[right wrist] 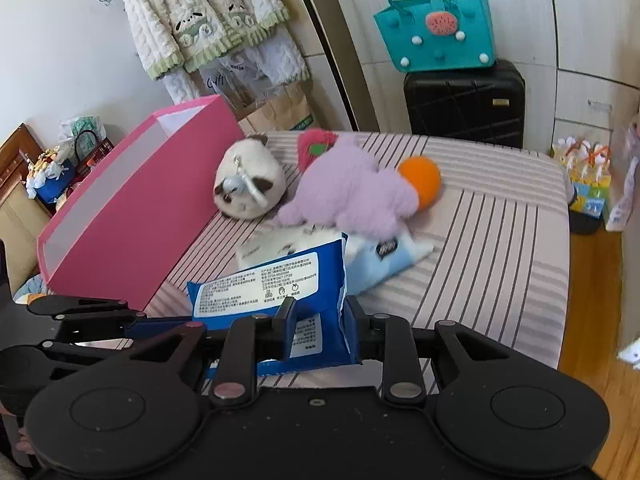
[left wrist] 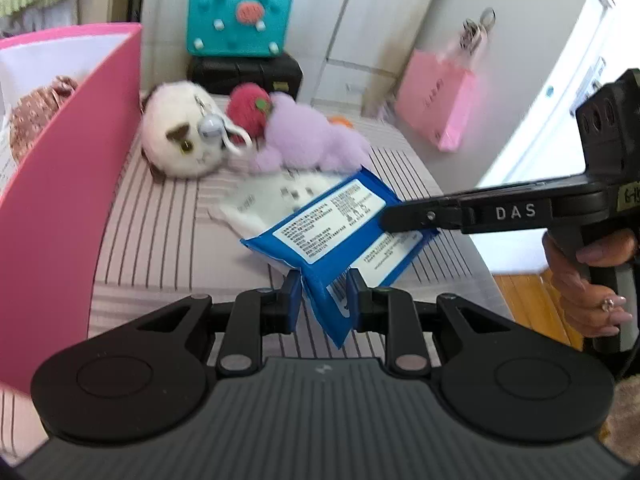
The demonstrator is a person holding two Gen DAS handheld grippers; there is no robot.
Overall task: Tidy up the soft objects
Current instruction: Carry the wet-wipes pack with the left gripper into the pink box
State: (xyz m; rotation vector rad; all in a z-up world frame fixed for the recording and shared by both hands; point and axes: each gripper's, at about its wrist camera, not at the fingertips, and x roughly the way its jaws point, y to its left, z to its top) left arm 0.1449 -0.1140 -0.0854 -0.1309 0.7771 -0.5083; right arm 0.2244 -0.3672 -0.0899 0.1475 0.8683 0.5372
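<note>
A blue wipes pack (left wrist: pixel 320 224) (right wrist: pixel 272 276) hangs over the striped bed, held at both ends. My left gripper (left wrist: pixel 322 300) is shut on its near end. My right gripper (right wrist: pixel 322 316) is shut on the other end and reaches in from the right in the left wrist view (left wrist: pixel 390 222). Beyond the pack lie a white and light-blue tissue pack (right wrist: pixel 384 256), a white cat plush (left wrist: pixel 180 140) (right wrist: pixel 250 184), a purple plush (left wrist: pixel 308 136) (right wrist: pixel 352 196), a red strawberry plush (left wrist: pixel 248 108) and an orange ball (right wrist: pixel 422 180). The pink box (left wrist: pixel 60 200) (right wrist: pixel 132 216) stands open on the left.
A brownish plush (left wrist: pixel 36 116) lies inside the pink box. A teal bag (right wrist: pixel 440 36) sits on a black suitcase (right wrist: pixel 464 104) past the bed's far edge. A pink paper bag (left wrist: pixel 436 104) hangs on the right. Wooden floor (right wrist: pixel 592 288) shows beyond the bed's right edge.
</note>
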